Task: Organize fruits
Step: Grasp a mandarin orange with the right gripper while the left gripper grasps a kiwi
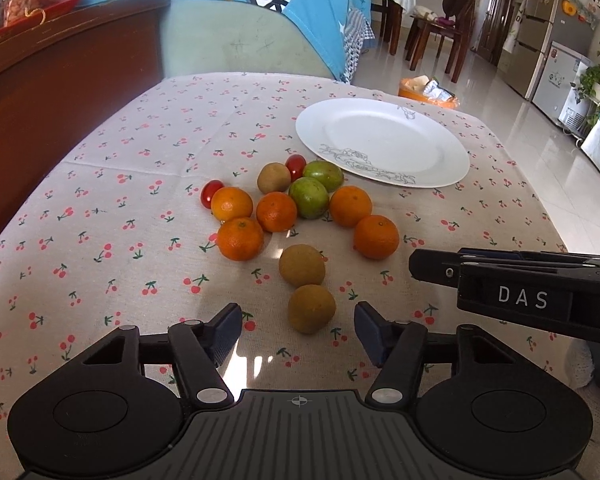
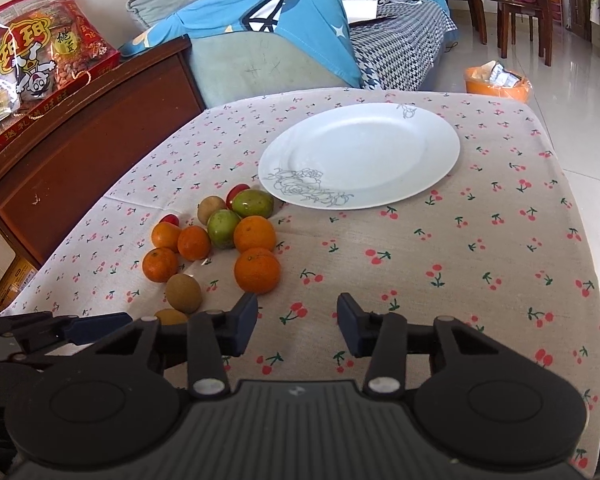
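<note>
A heap of fruit lies on the cherry-print tablecloth (image 1: 100, 208): several oranges (image 1: 240, 239), two green fruits (image 1: 309, 197), three brown kiwis (image 1: 302, 265) and two red cherry tomatoes (image 1: 211, 193). A white plate (image 1: 382, 142) stands empty behind the heap; it also shows in the right wrist view (image 2: 360, 156). My left gripper (image 1: 298, 330) is open and empty, with the nearest kiwi (image 1: 311, 309) just ahead between its fingers. My right gripper (image 2: 297, 322) is open and empty, right of the heap, its left finger near an orange (image 2: 257, 270).
A dark wooden cabinet (image 2: 80, 152) with a red snack bag (image 2: 32, 64) stands left of the table. A sofa with a blue garment (image 2: 268, 28) is behind it. An orange bin (image 2: 496, 82), chairs and a fridge stand on the tiled floor to the right.
</note>
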Demonstrator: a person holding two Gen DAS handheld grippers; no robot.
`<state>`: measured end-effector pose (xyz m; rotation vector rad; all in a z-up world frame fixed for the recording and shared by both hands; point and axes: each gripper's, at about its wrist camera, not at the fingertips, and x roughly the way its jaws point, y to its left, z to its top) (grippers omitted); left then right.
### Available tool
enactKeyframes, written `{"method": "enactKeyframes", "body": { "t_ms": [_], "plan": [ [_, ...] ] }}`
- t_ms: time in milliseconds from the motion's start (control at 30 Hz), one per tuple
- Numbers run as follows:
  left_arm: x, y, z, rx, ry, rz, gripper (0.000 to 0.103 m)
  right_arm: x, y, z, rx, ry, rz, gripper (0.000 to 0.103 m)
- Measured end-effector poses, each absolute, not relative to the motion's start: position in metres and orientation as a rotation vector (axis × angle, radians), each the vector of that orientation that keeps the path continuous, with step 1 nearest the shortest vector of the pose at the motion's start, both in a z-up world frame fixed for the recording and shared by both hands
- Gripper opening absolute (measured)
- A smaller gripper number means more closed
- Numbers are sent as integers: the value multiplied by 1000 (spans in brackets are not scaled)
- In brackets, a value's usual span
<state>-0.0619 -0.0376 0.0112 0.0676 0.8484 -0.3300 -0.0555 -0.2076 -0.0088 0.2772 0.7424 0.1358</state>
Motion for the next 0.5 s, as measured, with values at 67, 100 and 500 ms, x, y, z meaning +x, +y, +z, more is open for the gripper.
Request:
{"method": "enactKeyframes", "body": {
  "t_ms": [67,100,500],
  "plan": [
    [-62,-40,9,75,847,-336,52,-53,-204,-9,273,739,157,41],
    [-61,-40,8,77,849,-336,48,-52,-203,-9,270,738,164,41],
    [-61,-39,6,62,821,-347,34,-34,-197,-17,302,729,178,43]
  ]
}}
